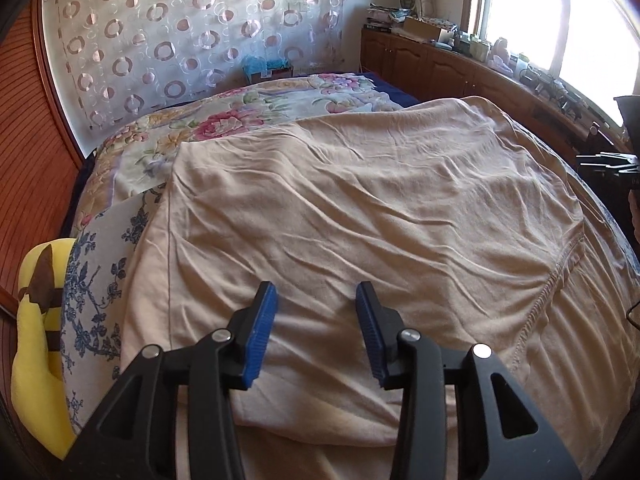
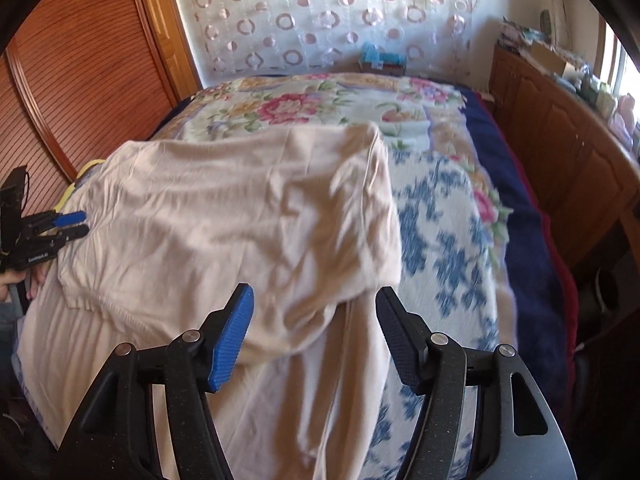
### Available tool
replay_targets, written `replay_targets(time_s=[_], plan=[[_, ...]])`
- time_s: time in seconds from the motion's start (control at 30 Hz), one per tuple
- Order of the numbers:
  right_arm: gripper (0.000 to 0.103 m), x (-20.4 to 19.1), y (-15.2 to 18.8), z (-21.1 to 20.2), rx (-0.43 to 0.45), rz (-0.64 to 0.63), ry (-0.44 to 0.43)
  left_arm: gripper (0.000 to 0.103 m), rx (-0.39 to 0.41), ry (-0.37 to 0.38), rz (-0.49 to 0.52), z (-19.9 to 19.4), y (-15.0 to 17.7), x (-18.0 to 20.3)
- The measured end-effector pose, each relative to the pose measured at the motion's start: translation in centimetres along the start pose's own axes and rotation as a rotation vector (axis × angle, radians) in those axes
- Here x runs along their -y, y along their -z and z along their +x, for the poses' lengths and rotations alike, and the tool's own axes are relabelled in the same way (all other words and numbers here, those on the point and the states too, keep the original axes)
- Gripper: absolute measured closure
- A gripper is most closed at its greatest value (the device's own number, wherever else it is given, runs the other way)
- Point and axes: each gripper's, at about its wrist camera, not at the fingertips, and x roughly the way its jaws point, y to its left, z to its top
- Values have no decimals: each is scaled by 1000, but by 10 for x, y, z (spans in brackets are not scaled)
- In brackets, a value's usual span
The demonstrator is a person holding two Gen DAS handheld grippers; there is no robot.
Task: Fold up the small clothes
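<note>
right gripper (image 2: pixel 314 300): closest thing in its own cam, jaws spread wide, nothing pinched. The folded edge of the garment sits right under the gap, pads not pressing on it.
left gripper (image 1: pixel 316 294): jaws partly apart, hovering over the cloth, not clamped on anything. In the right cam it shows at the garment's left edge, a hand (image 2: pixel 16 280) gripping its handle.
beige garment (image 1: pixel 360 200): spread over the bed, pretty wrinkly, top layer folded over a lower one, stitched hem running along its near right side.
blue-and-white floral sheet (image 2: pixel 436 216): under the garment, sticking out to its right.
yellow plush toy (image 1: pixel 36 320): just left of the garment, at the bed's edge.
pink floral quilt (image 1: pixel 224 124): beyond the garment's far edge.
wooden cabinet (image 1: pixel 440 68): far right of the garment, under the window, top cluttered with small stuff I can't make out.
circle-patterned curtain (image 1: pixel 192 40): on the wall way behind the garment.
</note>
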Motion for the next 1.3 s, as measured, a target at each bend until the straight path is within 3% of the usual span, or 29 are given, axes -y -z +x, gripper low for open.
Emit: replay_targets(time_s=[0.23, 0.4, 0.7, 1.3], plan=[[41, -2, 9, 24, -32, 36, 1, 61, -1, 4, 1, 0, 0, -3], [46, 1, 5, 33, -5, 40, 33, 60, -1, 0, 3, 0, 0, -2], [46, -9, 9, 38, 37, -18, 104, 59, -2, -1, 5, 0, 0, -2], [46, -9, 10, 37, 40, -16, 105, 45, -12, 23, 31, 5, -2, 9]])
